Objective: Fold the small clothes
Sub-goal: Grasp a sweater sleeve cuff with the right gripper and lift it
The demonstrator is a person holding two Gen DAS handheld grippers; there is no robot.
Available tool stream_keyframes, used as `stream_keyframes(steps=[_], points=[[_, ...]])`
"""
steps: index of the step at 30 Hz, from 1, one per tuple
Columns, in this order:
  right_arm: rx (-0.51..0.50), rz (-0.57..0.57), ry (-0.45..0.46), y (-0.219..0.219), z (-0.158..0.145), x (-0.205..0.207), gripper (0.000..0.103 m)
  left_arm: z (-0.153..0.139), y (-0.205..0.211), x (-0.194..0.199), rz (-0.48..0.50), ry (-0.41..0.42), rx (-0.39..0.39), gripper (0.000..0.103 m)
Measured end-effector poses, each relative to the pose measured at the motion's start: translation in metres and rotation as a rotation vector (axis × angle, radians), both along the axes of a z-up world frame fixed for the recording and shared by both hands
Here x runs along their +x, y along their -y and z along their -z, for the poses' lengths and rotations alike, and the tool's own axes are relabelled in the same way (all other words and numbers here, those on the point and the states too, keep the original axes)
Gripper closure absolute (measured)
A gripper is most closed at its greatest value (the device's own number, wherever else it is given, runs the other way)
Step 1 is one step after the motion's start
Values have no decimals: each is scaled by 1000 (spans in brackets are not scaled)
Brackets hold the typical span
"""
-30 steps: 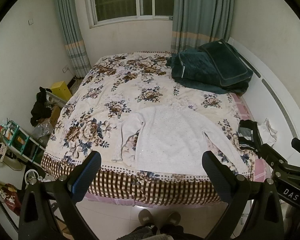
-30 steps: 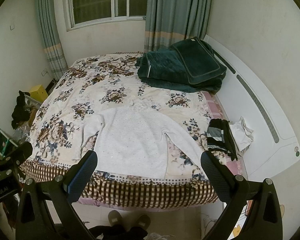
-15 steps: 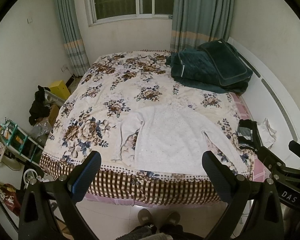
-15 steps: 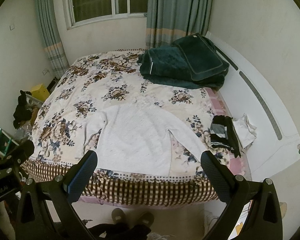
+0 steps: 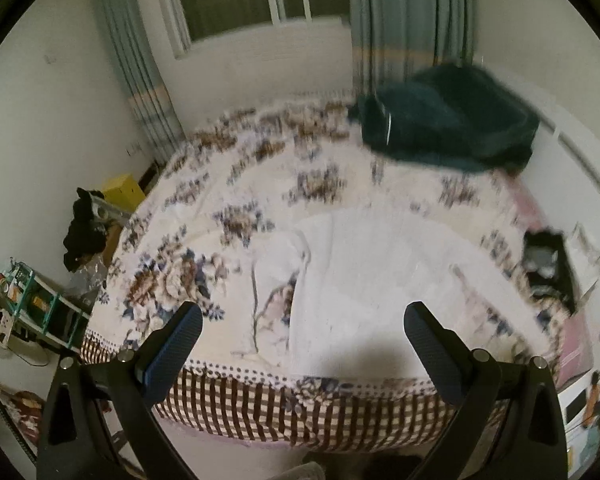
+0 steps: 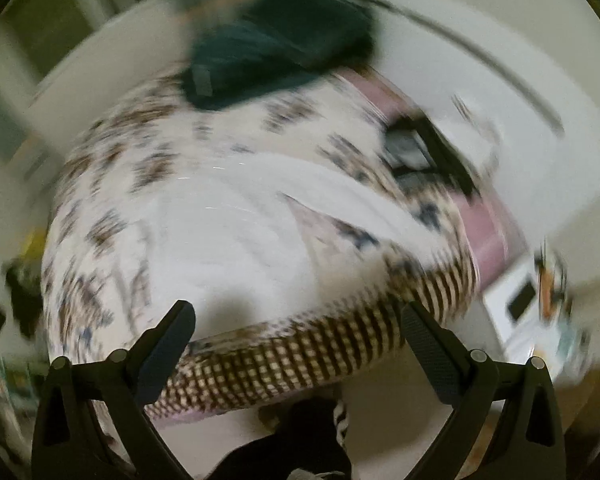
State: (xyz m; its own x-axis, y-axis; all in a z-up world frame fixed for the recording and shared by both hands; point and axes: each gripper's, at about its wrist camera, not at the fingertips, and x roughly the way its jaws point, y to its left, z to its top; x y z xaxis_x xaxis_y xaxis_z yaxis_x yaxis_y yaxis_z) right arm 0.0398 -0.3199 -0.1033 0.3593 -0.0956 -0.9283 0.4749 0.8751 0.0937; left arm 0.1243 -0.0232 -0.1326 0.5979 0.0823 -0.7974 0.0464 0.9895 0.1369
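Note:
A white long-sleeved top lies spread flat near the front edge of the floral bed cover; one sleeve bends down at its left, the other runs to the right. It also shows in the right wrist view, blurred. My left gripper is open and empty, held above the bed's front edge before the top. My right gripper is open and empty, over the bed's front right corner. A small dark garment and a white one lie at the bed's right edge.
A folded dark green quilt sits at the back right of the bed. A white headboard runs along the right. Clutter, a yellow box and shelves stand on the floor at left. A window with curtains is behind.
Both grippers have moved closer to the bed and lower. The right gripper has swung fast and tilted, so its view is blurred. The top has not moved.

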Motion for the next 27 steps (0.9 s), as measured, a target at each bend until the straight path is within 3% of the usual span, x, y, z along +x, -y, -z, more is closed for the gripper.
stream_keyframes(steps=[2,3,4,6,10,14,20,22,24,26,27], points=[[63,120,-41,58,48,-4,9,31,12,19,3,-55,28,0],[90,162,-50,90,73,-7,18,54,25,34,2,-80,41,0],[118,215,-75,118,99,-6,34,71,32,43,-3,-100,51,0],[177,304,-113,179,151,-5,45,104,41,59,-14,-144,46,0],[337,489,-136,291,263,1,41,165,65,93,-54,-220,57,0],[446,670,-146,369,367,7,34,223,87,122,-92,-289,79,0],[526,754,-217,423,496,28,31,294,113,157,-118,-383,164,0],[541,746,-245,427,522,38,28,306,118,162,-114,-405,189,0],[508,742,-232,427,527,45,30,318,122,165,-103,-422,216,0],[492,695,-186,426,525,54,65,324,123,167,-87,-431,224,0],[483,671,-191,426,524,58,94,326,125,168,-80,-432,227,0]])
